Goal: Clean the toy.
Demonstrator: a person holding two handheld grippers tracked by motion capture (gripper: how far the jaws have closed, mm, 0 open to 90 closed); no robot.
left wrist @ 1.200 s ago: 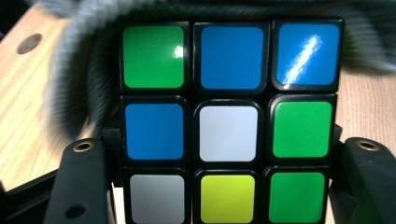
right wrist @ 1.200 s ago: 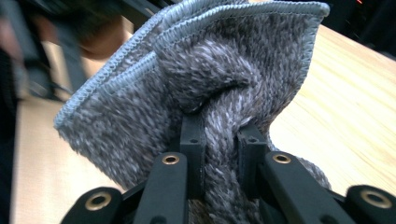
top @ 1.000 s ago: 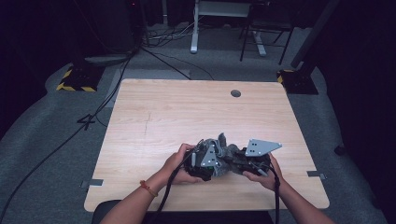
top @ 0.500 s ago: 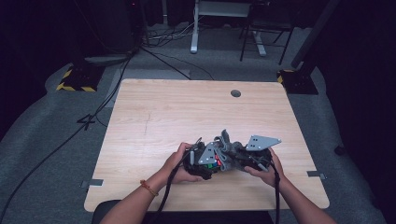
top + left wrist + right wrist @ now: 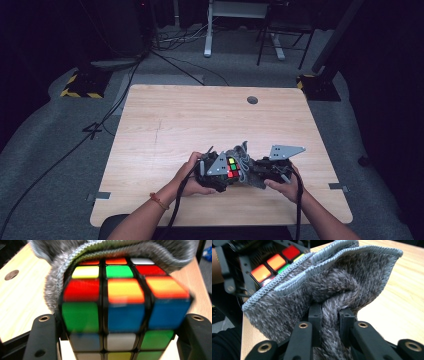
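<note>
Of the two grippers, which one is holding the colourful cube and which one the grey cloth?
The left gripper clamps the puzzle cube between its jaws. The right gripper pinches a bunched fold of the grey fuzzy cloth, which drapes over the cube's far side.

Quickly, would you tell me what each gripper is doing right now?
Left gripper: closed on the puzzle cube.
Right gripper: closed on a fold of the grey cloth.

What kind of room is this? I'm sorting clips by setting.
Probably a lab or recording studio, not a home: a bare light wooden table on grey carpet, black cables trailing across the floor, yellow-and-black hazard-striped stand bases, and dark surroundings.
</note>
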